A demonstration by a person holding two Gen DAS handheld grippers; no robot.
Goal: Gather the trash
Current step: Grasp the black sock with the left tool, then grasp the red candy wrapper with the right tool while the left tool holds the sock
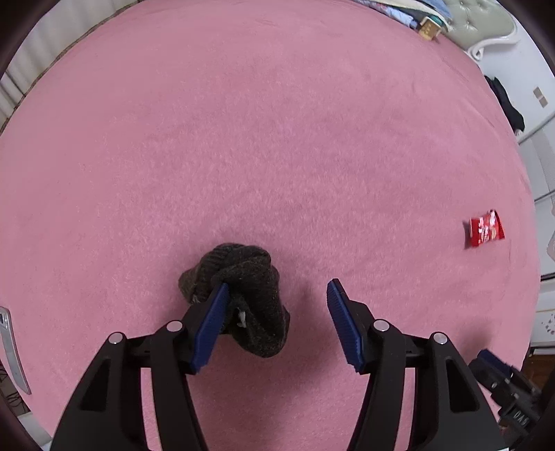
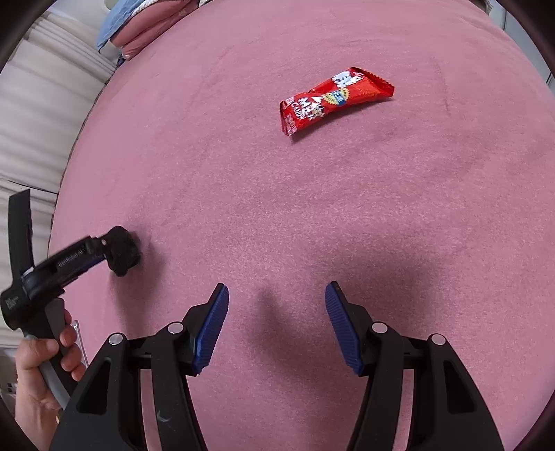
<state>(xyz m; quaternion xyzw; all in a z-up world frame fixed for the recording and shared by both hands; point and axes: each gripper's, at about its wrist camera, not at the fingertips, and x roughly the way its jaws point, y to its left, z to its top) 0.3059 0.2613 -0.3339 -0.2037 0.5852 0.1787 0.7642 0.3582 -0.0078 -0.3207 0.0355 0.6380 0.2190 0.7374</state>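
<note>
A pink fuzzy blanket (image 1: 277,138) is spread over what looks like a bed, and it fills almost the whole of both views. Off the bed's left edge, pale pleated curtains (image 2: 38,114) can be seen. At the far left corner some folded bedding (image 2: 128,31) in blue and pink is piled up.

Near the left edge of the bed a dark knitted sock (image 1: 242,298), bunched into a ball, is found lying on the blanket. The left gripper (image 1: 277,288) is pointed down at it with its jaws spread apart; the left blue pad (image 1: 211,322) is touching the sock's side, while the right pad is kept well clear of it, so nothing is clamped. In the right wrist view that gripper's handle is seen wrapped by a hand (image 2: 45,354).

Further right, the right gripper (image 2: 276,289) is held over bare blanket, released and with nothing between its jaws; only its shadow is thrown on the fabric.

The red candy wrapper (image 2: 333,100) is lying flat towards the right side of the bed, well apart from both grippers and from the sock. Past the bed's right edge, white furniture (image 1: 534,114) and something dark hanging on it are glimpsed.
</note>
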